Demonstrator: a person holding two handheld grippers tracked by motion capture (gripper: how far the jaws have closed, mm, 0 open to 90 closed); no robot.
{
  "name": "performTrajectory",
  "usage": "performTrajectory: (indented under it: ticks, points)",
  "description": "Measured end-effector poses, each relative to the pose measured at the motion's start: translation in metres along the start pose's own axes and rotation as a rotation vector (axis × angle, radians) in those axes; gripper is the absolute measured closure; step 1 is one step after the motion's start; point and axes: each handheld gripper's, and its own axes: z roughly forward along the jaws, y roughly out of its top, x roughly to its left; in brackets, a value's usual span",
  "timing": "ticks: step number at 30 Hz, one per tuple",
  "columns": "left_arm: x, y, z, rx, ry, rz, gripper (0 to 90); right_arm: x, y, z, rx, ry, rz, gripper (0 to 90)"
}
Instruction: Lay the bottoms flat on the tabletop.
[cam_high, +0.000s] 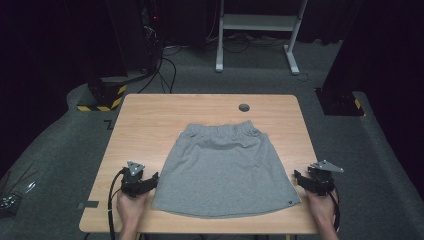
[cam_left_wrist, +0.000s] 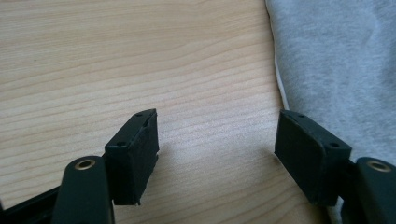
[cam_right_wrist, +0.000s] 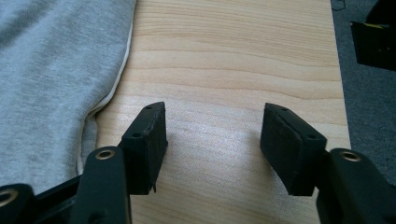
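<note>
A grey skirt (cam_high: 225, 167) lies flat in the middle of the wooden table (cam_high: 150, 110), its elastic waistband at the far end and its hem near the front edge. My left gripper (cam_high: 151, 180) rests just left of the skirt's lower left corner. Its jaws stand open over bare wood (cam_left_wrist: 217, 135), and the skirt's side edge (cam_left_wrist: 336, 60) runs beside the right jaw. My right gripper (cam_high: 299, 178) sits just right of the lower right corner, open and holding nothing (cam_right_wrist: 215, 130). The skirt's seam (cam_right_wrist: 51, 70) lies left of its left jaw.
A round grey cable grommet (cam_high: 244, 107) sits near the table's far edge. Beyond the table are a white desk frame (cam_high: 260, 25), cables, and black stand bases with yellow-black stripes (cam_high: 102, 97). The table's right edge (cam_right_wrist: 338, 70) lies close to my right gripper.
</note>
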Motion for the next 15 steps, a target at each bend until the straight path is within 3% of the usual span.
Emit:
performTrajectory:
  ticks: [15]
  points:
    - [-0.0005, -0.0013, 0.0024, -0.001, -0.01, -0.014, 25.0, 0.0008, 0.0017, 0.0024, 0.004, -0.003, 0.0, 35.4]
